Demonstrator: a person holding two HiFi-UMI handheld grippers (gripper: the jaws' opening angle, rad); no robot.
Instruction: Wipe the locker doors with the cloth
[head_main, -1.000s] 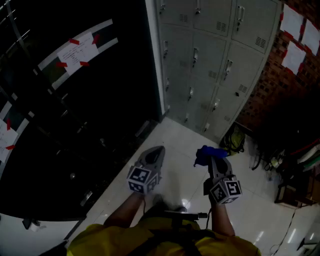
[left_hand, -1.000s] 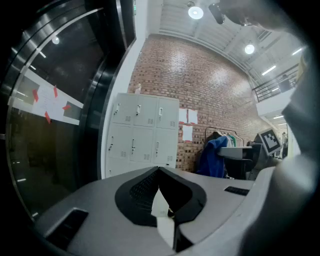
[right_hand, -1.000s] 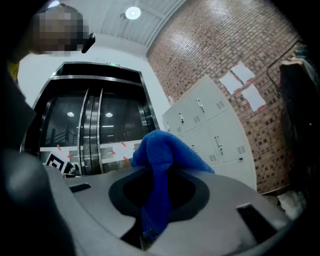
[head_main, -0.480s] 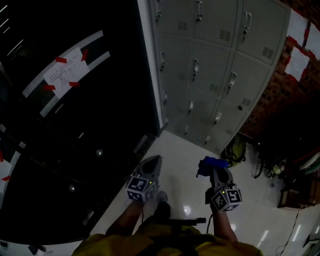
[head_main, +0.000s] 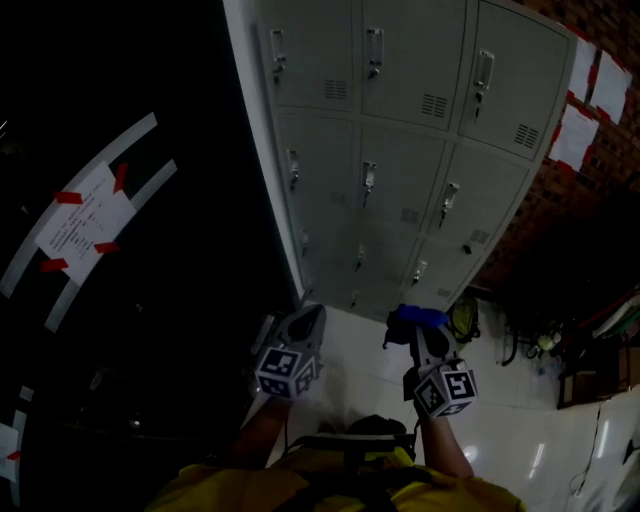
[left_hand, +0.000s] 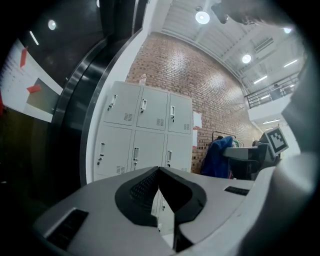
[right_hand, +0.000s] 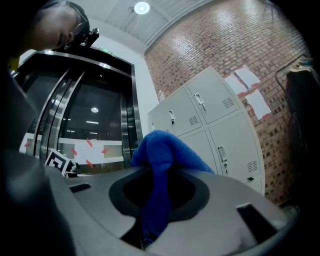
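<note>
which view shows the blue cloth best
The right gripper view: the blue cloth fills the centre, clamped in the right tool. The head view shows only a small dim bunch at that tool's tip; the left gripper view catches it off to the side.

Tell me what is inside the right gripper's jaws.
A blue cloth is clamped in the right gripper, bunching out past the jaws. Its lower end, down in the slot, is hidden.

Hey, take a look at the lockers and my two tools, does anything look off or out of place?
Nothing stands out. The locker doors all appear shut and undamaged, the blue cloth is clamped in the right tool, and the left tool is shut with nothing in it.
</note>
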